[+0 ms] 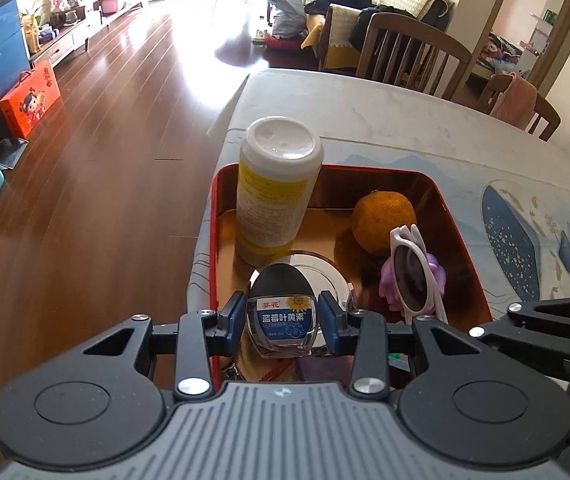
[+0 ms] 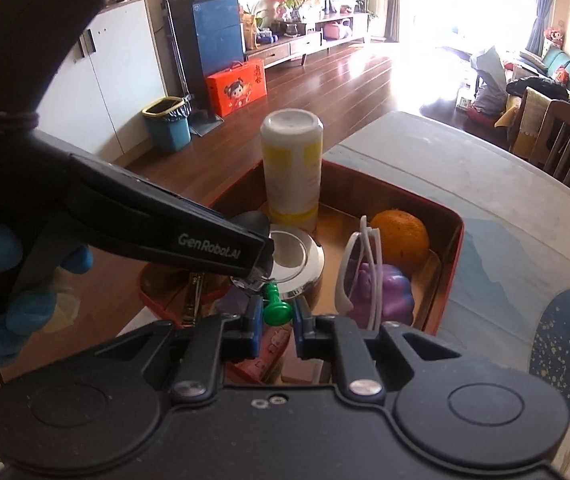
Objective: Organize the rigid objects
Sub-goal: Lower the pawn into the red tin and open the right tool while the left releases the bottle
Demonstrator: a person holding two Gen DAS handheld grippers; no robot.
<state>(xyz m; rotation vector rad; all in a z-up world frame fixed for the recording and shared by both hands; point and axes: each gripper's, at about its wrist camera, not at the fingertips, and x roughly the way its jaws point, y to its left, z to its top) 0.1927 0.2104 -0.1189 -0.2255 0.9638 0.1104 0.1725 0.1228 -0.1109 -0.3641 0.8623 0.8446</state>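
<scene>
The tabletop (image 1: 425, 128), covered in a pale cloth with blue whale drawings, carries a red-rimmed tray (image 1: 461, 240) with a shiny gold inside, set near its corner. In the tray a tall white bottle with a yellow label (image 1: 273, 196) stands upright at the far left side. Just in front of it lies a round silver lid (image 2: 297, 256). An orange (image 1: 383, 220) sits toward the far right, and nearer lies a purple toy (image 2: 381, 292) with white sunglasses (image 1: 415, 276) leaning on it.

The left tongs (image 1: 281, 320) pinch a small clear bottle with a black cap and blue label (image 1: 281, 320) (held above the tray's near-left part, over the lid). A blue-gloved hand (image 2: 1, 280) grips their handle. The right tongs (image 2: 277, 320) pinch a green pawn-shaped piece (image 2: 276, 307), also above the tray's near side.
</scene>
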